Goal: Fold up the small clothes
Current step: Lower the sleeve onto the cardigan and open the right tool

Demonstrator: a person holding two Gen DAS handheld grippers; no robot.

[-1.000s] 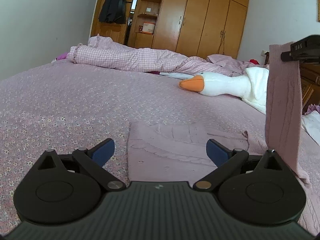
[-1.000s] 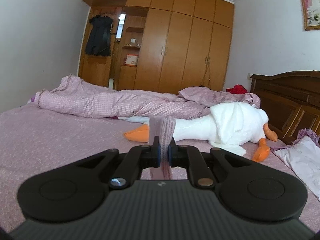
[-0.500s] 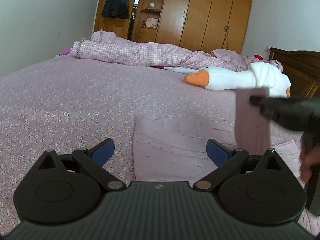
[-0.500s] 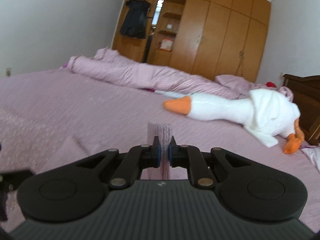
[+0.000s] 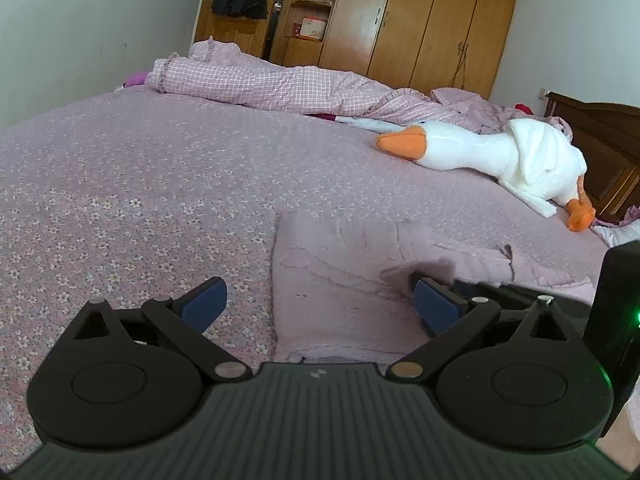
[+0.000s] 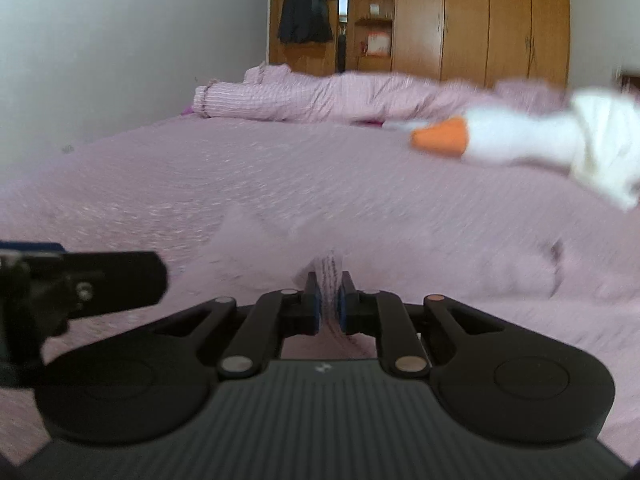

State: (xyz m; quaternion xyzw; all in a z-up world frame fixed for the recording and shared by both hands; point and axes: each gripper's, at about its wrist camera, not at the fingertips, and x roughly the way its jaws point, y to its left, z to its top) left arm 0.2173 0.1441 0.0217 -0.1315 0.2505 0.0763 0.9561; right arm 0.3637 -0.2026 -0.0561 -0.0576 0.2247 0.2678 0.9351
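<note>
While the pale pink knitted garment lies flat on the lilac floral bedspread, one narrow ribbed strip of it is pinched between the pressed-together blue pads of the right hand-held gripper. The strip is seen standing upright between those pads in the right wrist view, low above the body of the garment, which appears there only as a blurred pink mass. In the left wrist view the garment is spread near the middle of the bed, its left edge straight, its surface marked by raised knitted ridges and shallow creases, with a small dark loop or tear near its far right part; which of these it is cannot be told. The left hand-held gripper is held spread wide over the near edge of the garment, with nothing between its blue pads. The end of the held strip is seen just beside the right pad of that gripper. Farther off on the right, a white plush goose with an orange beak lies on the bedspread, and a pink checked quilt is bunched along the far side before the wooden wardrobe.
</note>
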